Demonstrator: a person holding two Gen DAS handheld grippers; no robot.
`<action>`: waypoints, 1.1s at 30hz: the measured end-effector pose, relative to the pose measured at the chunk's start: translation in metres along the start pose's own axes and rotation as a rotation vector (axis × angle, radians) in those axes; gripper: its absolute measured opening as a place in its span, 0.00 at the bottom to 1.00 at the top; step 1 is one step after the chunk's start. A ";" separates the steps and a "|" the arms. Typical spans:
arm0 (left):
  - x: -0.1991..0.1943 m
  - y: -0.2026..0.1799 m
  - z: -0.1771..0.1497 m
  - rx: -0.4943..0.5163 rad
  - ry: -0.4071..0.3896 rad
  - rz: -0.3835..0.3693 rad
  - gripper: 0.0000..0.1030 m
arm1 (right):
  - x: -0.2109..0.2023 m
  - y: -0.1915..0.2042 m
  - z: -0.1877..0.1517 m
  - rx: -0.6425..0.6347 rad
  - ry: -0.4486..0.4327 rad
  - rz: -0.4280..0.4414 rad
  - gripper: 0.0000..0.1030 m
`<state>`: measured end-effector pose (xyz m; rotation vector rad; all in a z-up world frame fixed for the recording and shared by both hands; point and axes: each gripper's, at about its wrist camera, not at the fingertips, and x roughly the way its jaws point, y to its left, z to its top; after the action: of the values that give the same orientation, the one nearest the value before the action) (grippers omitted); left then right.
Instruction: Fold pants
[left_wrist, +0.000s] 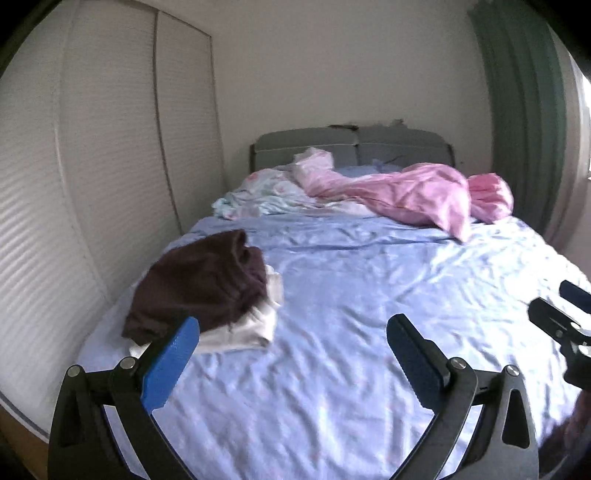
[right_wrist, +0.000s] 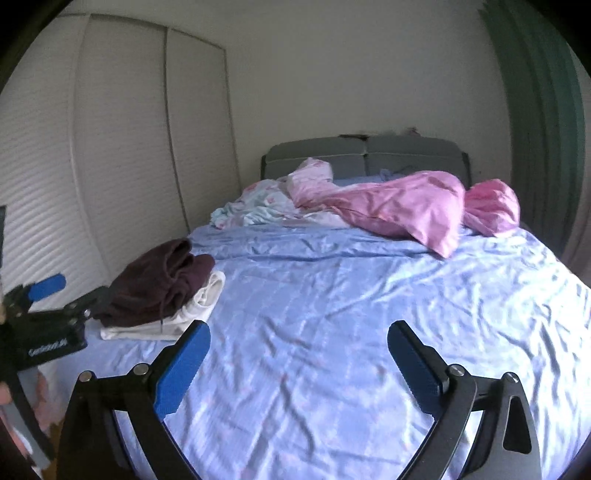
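Dark maroon pants (left_wrist: 199, 284) lie folded on the left side of the bed, on top of a folded white garment (left_wrist: 243, 328). In the right wrist view the same maroon pants (right_wrist: 155, 284) rest on the white garment (right_wrist: 192, 310). My left gripper (left_wrist: 293, 325) is open above the blue sheet, just right of the pile, with nothing between its blue pads. My right gripper (right_wrist: 299, 328) is open too and empty, over the middle of the bed. Each gripper shows at the edge of the other's view: the right gripper (left_wrist: 556, 301) and the left gripper (right_wrist: 68, 293).
A wrinkled light blue sheet (left_wrist: 369, 277) covers the bed. A pink duvet (left_wrist: 413, 192) and a pale flowered cover (left_wrist: 258, 195) are bunched at the grey headboard (left_wrist: 351, 144). White louvred wardrobe doors (left_wrist: 110, 166) stand along the left; a green curtain (left_wrist: 524, 110) hangs on the right.
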<state>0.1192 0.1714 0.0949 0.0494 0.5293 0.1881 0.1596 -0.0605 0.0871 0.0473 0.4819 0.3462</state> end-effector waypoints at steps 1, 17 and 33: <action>-0.006 -0.004 -0.001 0.004 0.001 -0.009 1.00 | -0.008 -0.004 -0.001 0.003 0.001 -0.004 0.95; -0.075 -0.034 -0.035 -0.025 -0.005 -0.059 1.00 | -0.090 -0.029 -0.033 -0.003 0.031 -0.045 0.95; -0.104 -0.067 -0.042 0.044 -0.050 -0.048 1.00 | -0.126 -0.052 -0.061 0.059 0.014 -0.081 0.95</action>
<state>0.0214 0.0857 0.1039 0.0838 0.4840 0.1283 0.0433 -0.1543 0.0833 0.0820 0.5066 0.2528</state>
